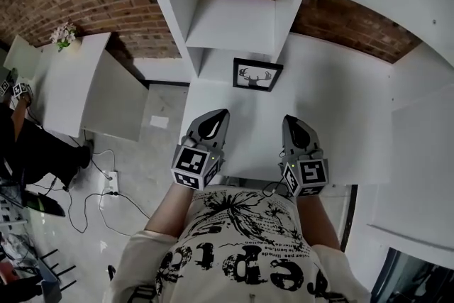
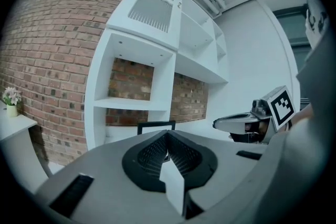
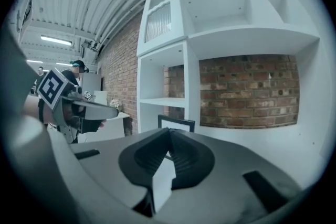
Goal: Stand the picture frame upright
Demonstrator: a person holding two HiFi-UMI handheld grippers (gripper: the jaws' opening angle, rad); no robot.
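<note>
Listing by view, hazards last. Head view: picture frame (image 1: 257, 74) sits on the white counter (image 1: 340, 117) at the foot of the shelf unit (image 1: 237, 25), its deer print facing me. The left gripper (image 1: 217, 117) and right gripper (image 1: 290, 123) are held low near the body, well apart from the frame, both claws closed on nothing. Left gripper view: jaws pressed together, nothing between them. Only the frame's black top edge (image 2: 156, 125) shows above them, so I cannot tell how its foot rests. Right gripper view: jaws likewise together and empty; the frame (image 3: 177, 123) looks already upright beside the shelf unit's white post. Risk, as I judge it: a frame standing on a thin prop, or merely leaning, could tip forward or slide flat if a closed claw nudges it on approach. Reaching in with jaws together would push rather than grasp. A knock against the post could skew it.
</note>
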